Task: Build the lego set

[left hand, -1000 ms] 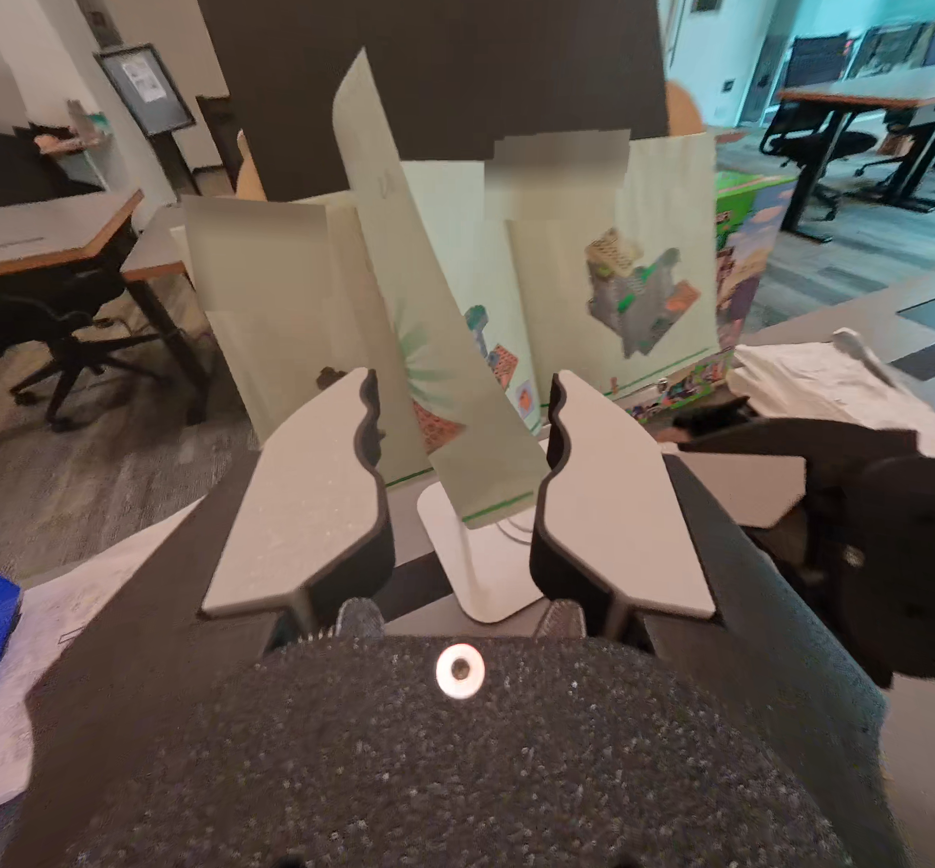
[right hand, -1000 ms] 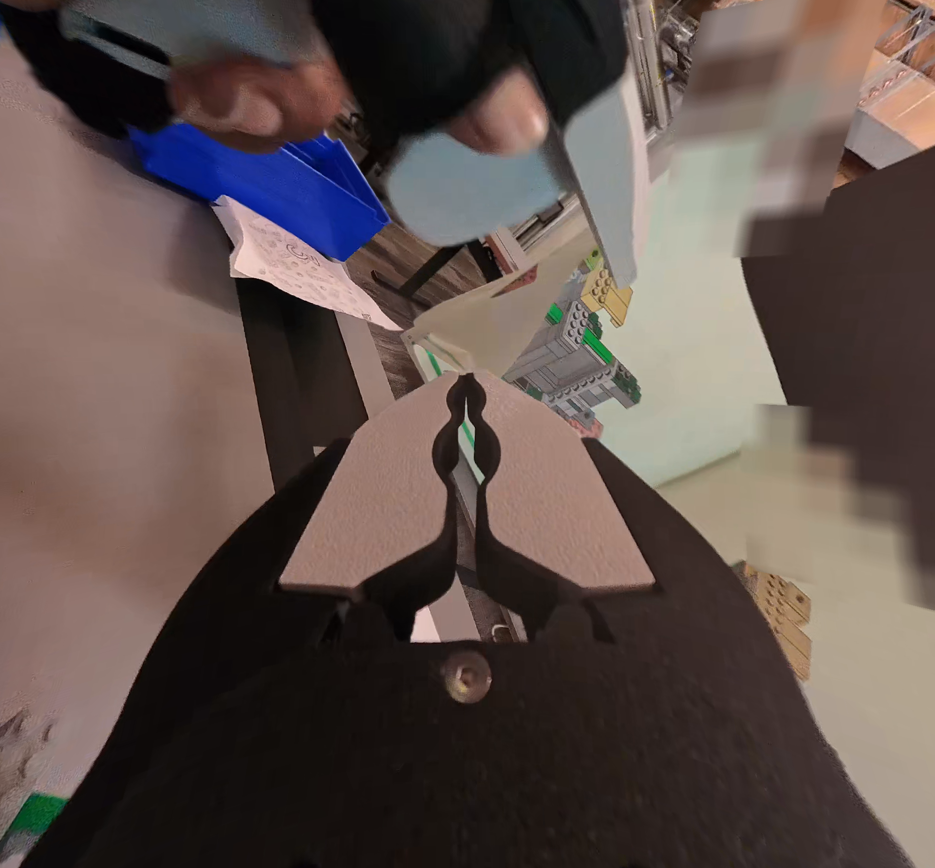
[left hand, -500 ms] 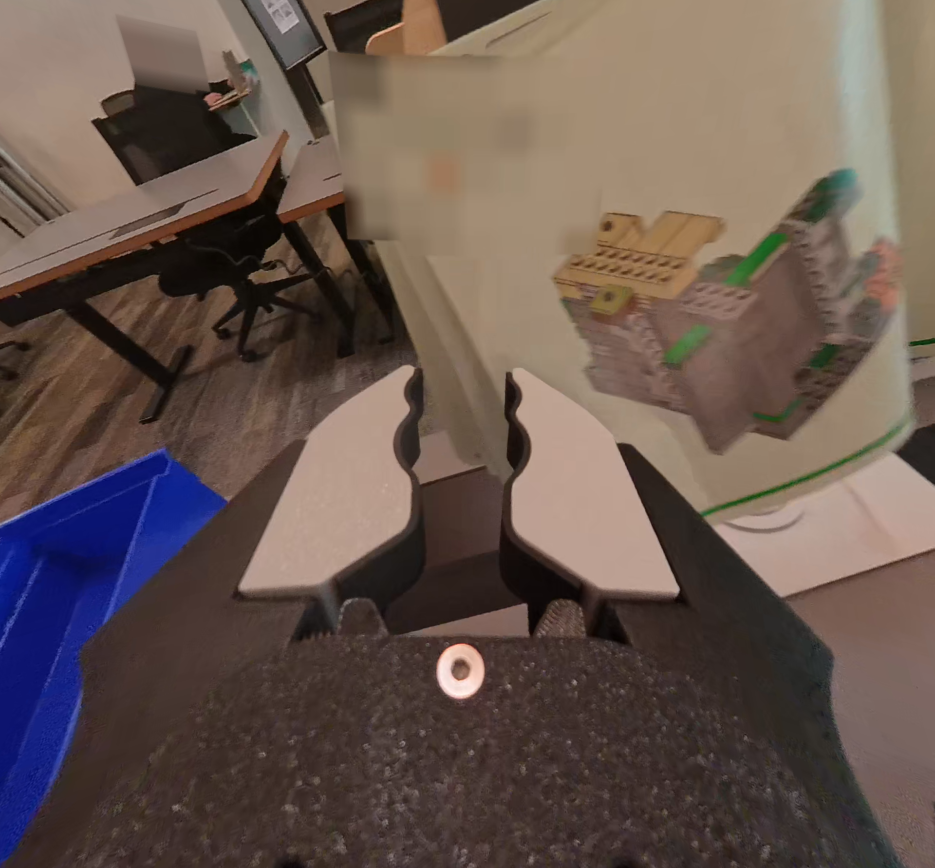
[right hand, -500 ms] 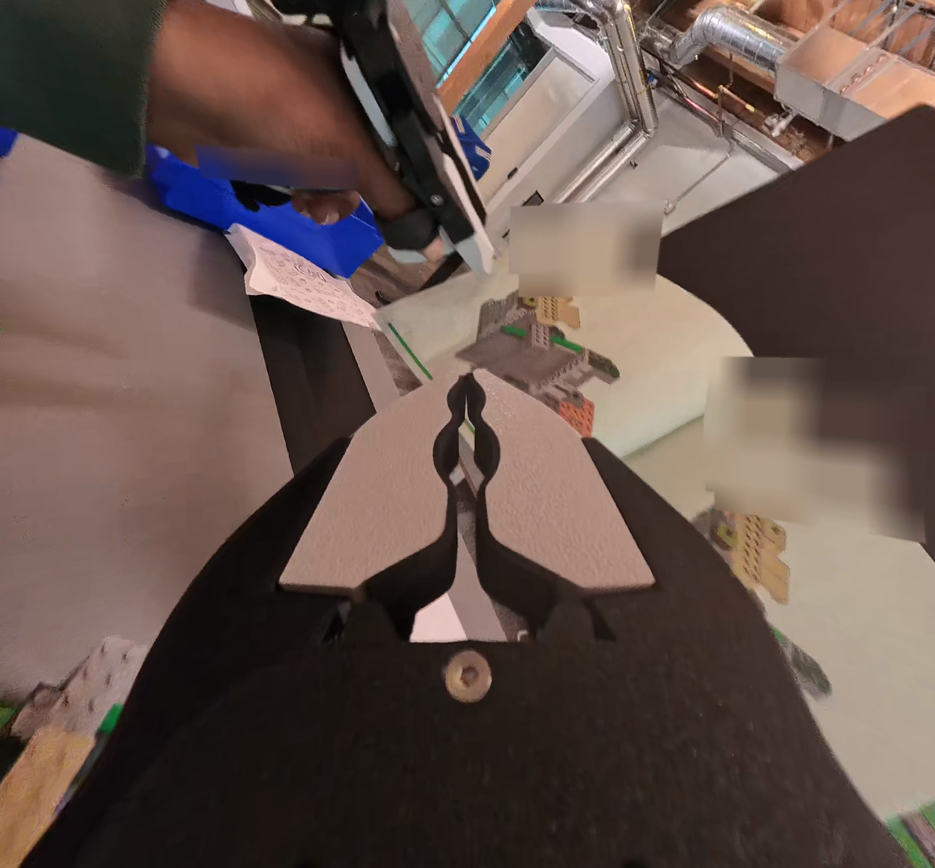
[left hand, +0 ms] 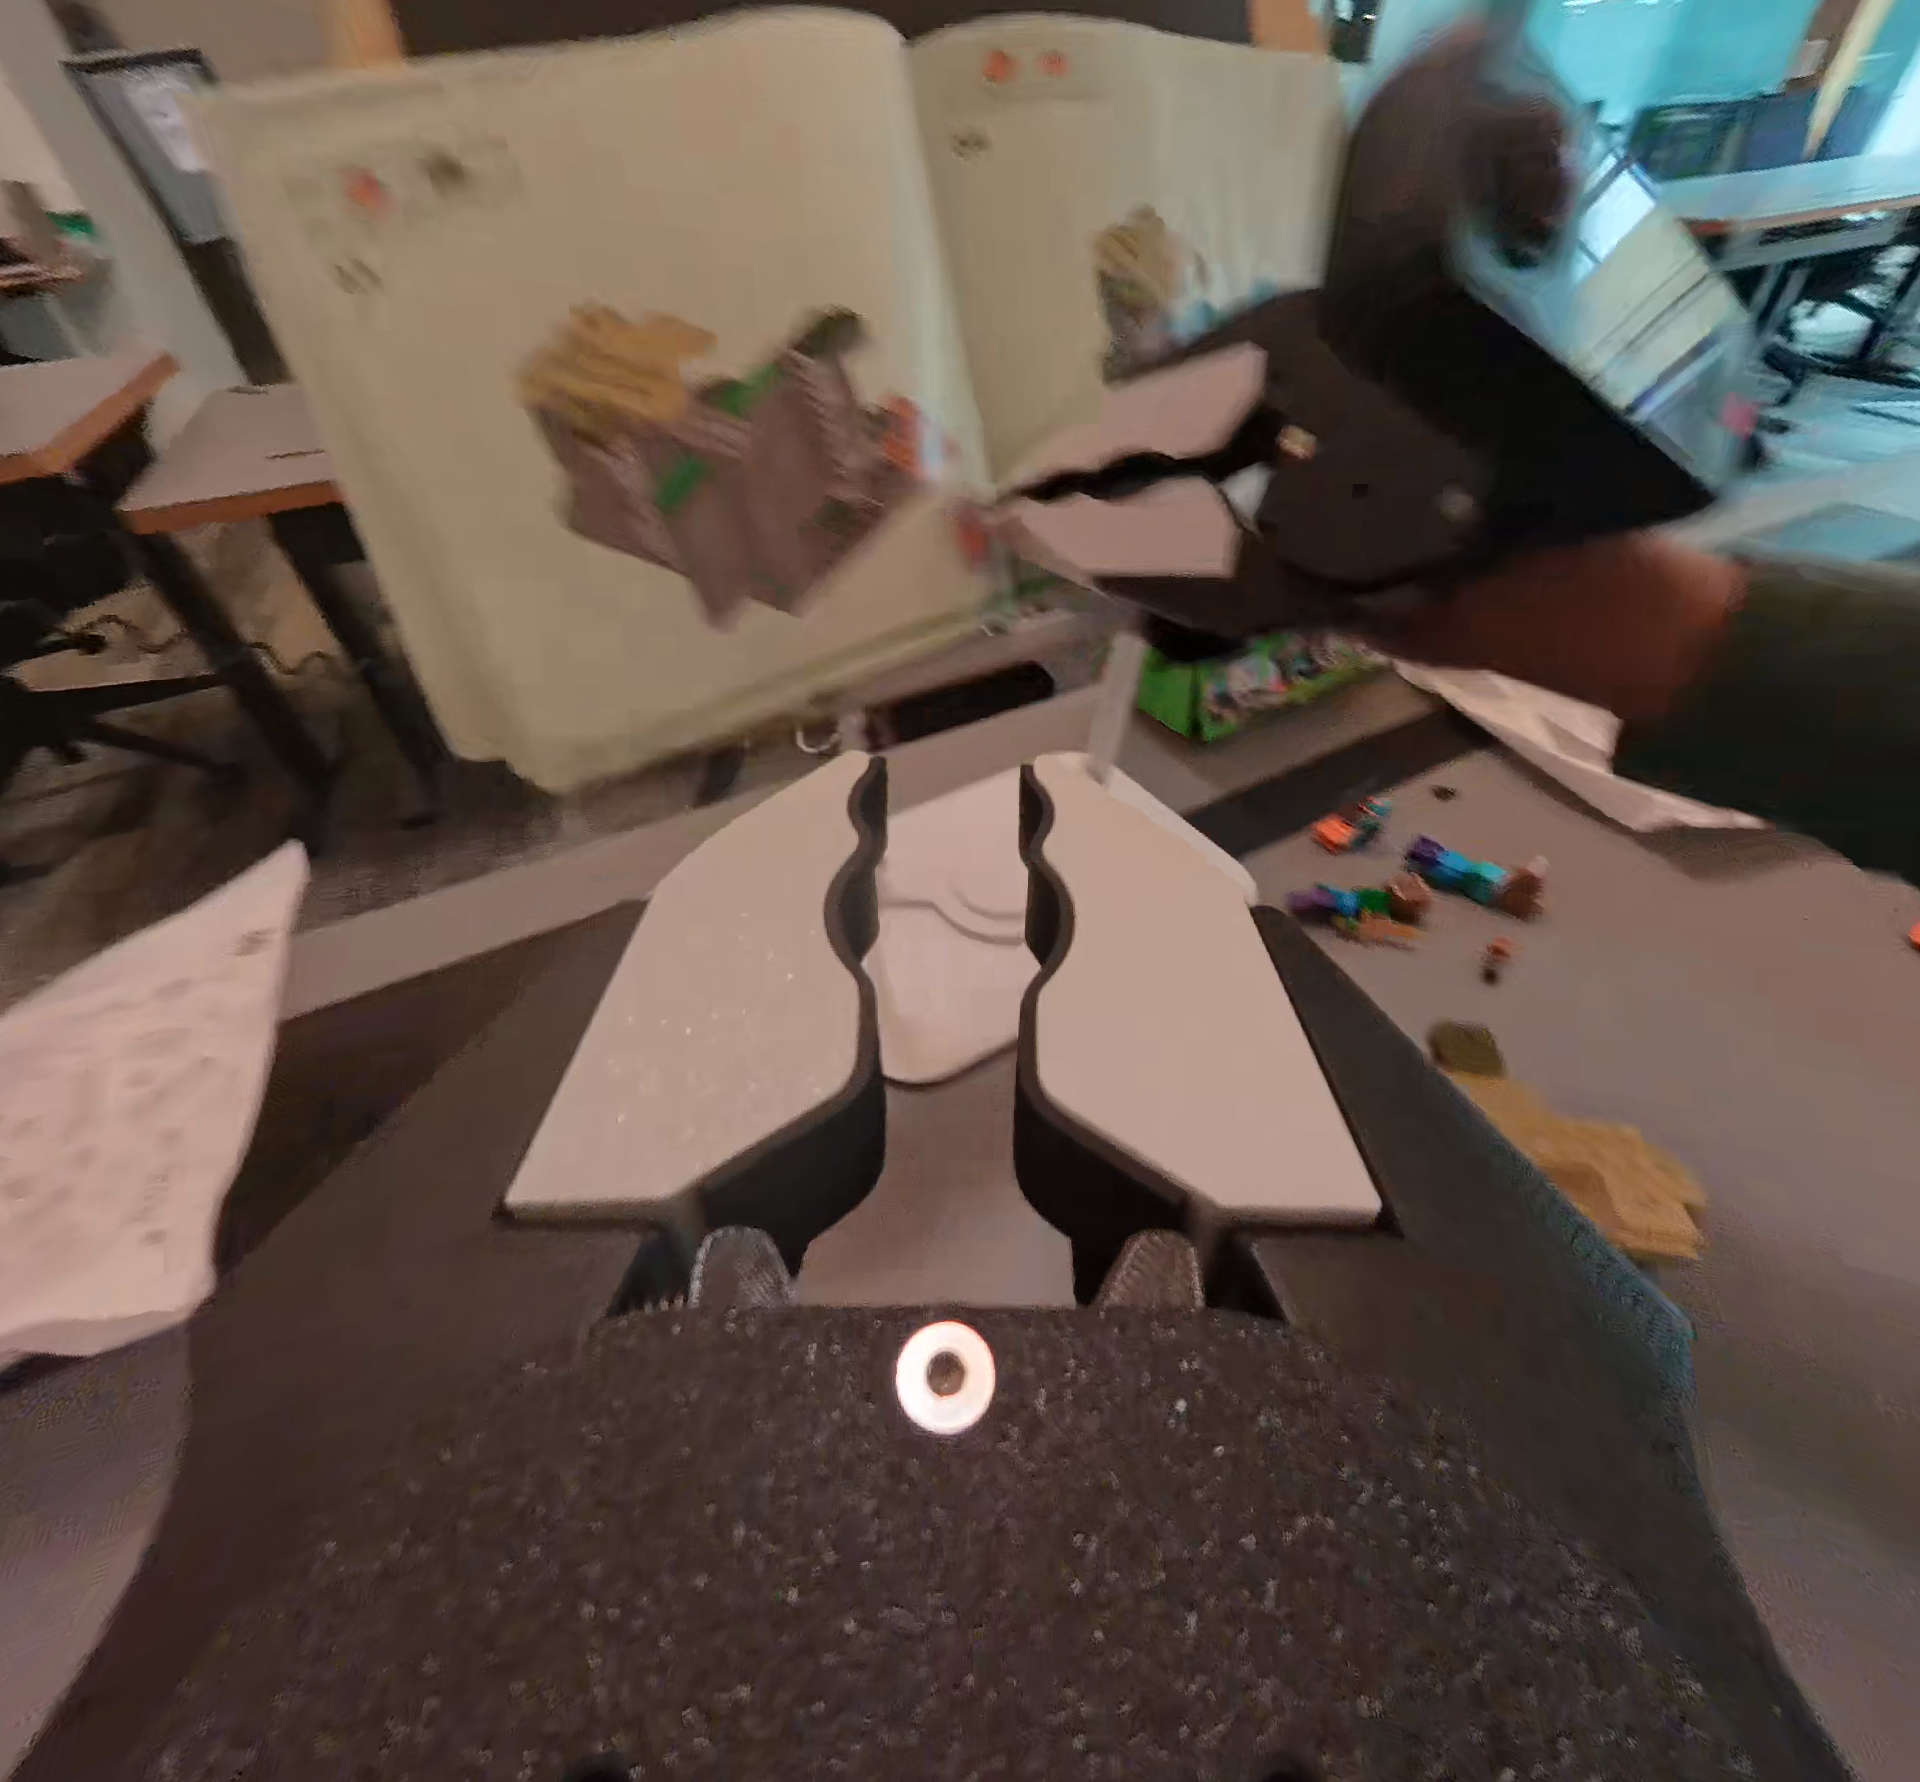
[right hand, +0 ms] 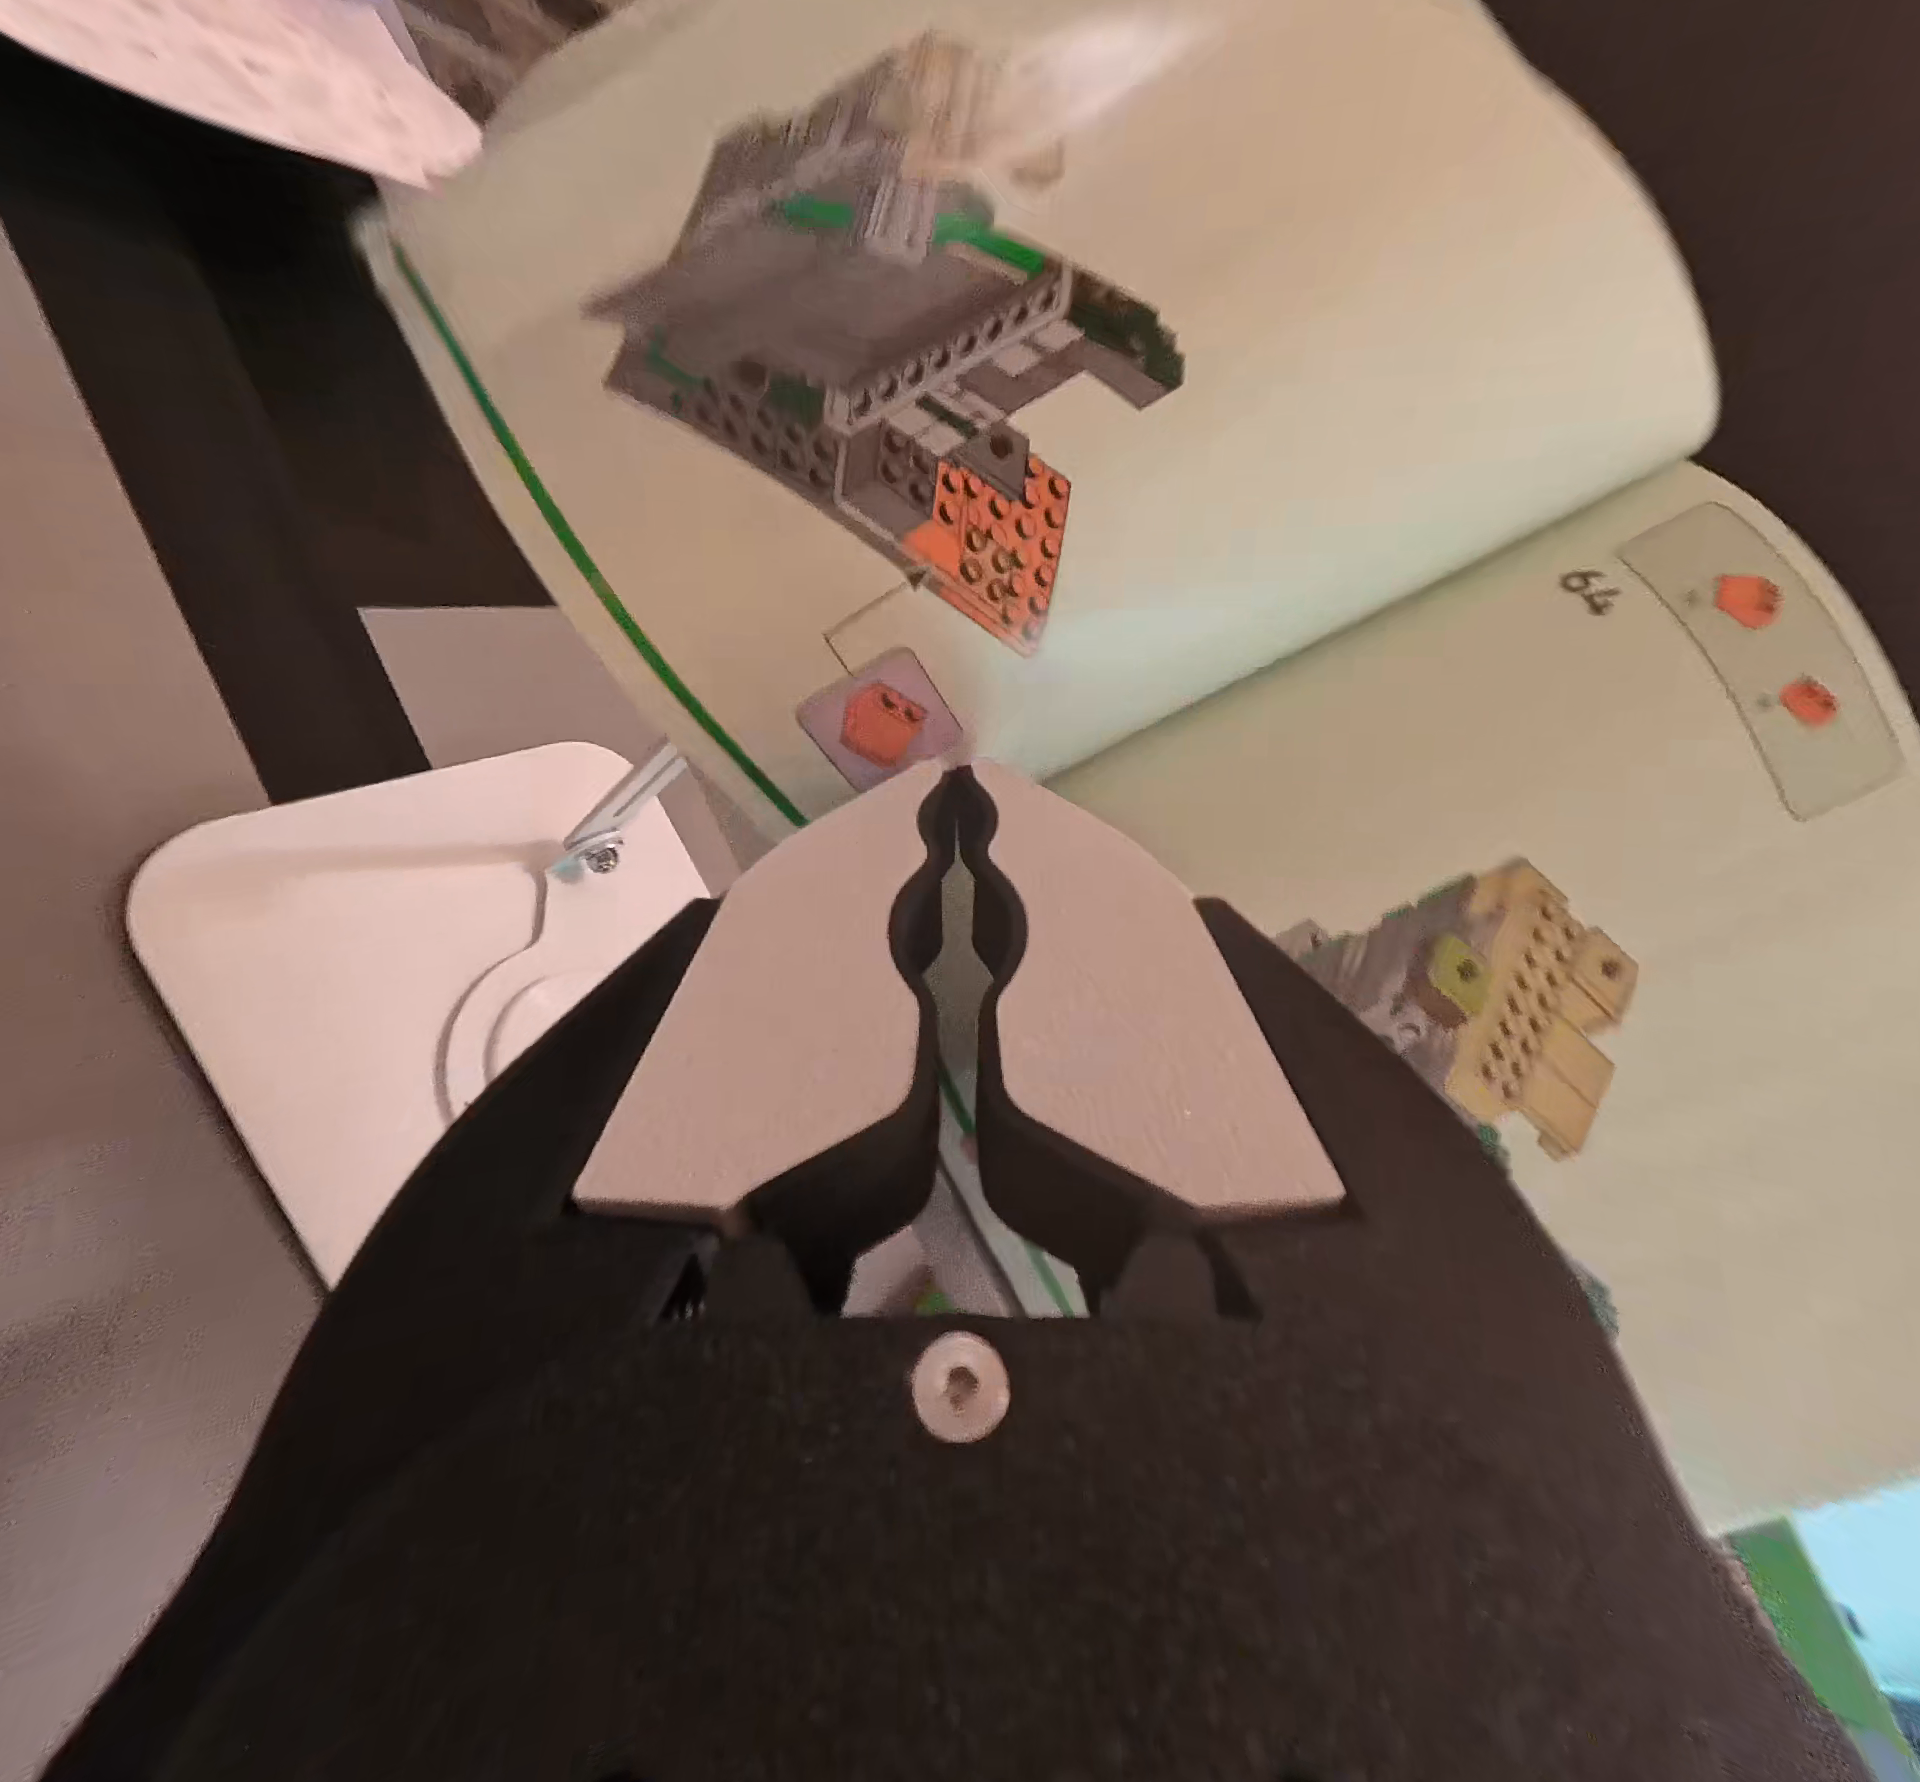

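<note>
Turning a page of the lego booklet

My right tongs (right hand: pixel 958 774) pinch the lower corner of a page of the open booklet (left hand: pixel 623 361), which stands upright on its white stand (right hand: pixel 343 953). My left tongs (left hand: pixel 951 776) hang parted and empty in front of it. Loose bricks (left hand: pixel 1403 885) lie on the table (left hand: pixel 1714 1057) to the right.

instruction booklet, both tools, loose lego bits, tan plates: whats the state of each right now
instruction booklet: open, upright on its white stand
right tool: shut on a page's bottom edge
left tool: open, empty
loose lego bits: scattered on the table, unassembled
tan plates: flat on the table
</note>
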The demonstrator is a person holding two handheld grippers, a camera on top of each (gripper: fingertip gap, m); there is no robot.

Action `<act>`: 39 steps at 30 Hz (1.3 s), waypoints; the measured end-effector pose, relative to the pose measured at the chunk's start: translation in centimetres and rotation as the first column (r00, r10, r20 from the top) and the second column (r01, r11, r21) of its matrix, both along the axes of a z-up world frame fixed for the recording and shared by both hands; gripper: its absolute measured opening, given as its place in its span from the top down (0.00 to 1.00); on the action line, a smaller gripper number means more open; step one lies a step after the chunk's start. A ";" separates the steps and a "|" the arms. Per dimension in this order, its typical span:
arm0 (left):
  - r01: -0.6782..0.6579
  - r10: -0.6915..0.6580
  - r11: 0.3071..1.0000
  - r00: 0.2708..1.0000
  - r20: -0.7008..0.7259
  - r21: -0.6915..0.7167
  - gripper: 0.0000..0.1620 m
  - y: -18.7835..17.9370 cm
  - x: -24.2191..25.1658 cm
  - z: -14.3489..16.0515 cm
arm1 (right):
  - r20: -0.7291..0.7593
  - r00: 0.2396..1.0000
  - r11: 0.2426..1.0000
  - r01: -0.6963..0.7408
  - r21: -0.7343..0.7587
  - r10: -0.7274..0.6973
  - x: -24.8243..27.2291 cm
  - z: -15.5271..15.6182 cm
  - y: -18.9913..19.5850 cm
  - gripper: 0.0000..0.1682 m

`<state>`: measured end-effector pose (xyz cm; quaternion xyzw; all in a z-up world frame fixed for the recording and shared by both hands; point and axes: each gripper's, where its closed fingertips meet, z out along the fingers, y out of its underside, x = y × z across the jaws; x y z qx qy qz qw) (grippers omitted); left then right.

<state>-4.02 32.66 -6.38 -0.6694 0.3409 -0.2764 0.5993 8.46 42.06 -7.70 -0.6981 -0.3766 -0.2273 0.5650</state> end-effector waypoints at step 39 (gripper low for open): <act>0.099 -0.099 0.995 0.995 -0.033 0.008 0.90 -5.0 0.2 -5.3 | -0.420 0.906 0.998 -0.020 0.055 0.041 -0.6 4.0 -10.2 0.96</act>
